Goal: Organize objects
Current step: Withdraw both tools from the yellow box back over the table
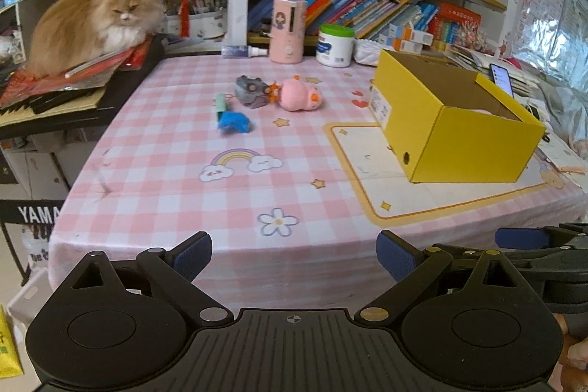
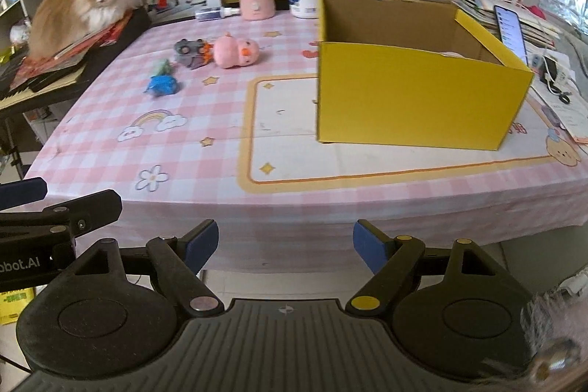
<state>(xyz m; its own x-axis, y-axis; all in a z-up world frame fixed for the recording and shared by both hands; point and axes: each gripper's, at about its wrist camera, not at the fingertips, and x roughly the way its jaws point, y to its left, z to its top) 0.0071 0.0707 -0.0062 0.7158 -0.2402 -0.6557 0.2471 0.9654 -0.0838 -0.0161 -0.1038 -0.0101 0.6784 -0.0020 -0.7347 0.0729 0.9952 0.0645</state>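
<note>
A pink plush duck point(image 1: 299, 94) point(image 2: 235, 51), a grey toy car point(image 1: 251, 90) point(image 2: 191, 52), a green tube point(image 1: 222, 101) point(image 2: 161, 67) and a blue crumpled wrapper point(image 1: 234, 122) point(image 2: 162, 85) lie mid-table on the pink checked cloth point(image 1: 176, 179). An open yellow cardboard box point(image 1: 459, 120) point(image 2: 415, 90) stands to their right. My left gripper point(image 1: 294, 254) hangs open before the table's near edge, nothing between its fingers. My right gripper point(image 2: 286, 245) is likewise open and empty, beside the left one, whose fingers point(image 2: 22, 188) show at the left edge of the right wrist view.
An orange long-haired cat point(image 1: 92, 21) point(image 2: 81, 6) sits on books at the far left. A pink dispenser point(image 1: 286, 30), a white tub with green lid point(image 1: 335, 45) and bookshelves line the back. A phone point(image 2: 511, 32) stands behind the box.
</note>
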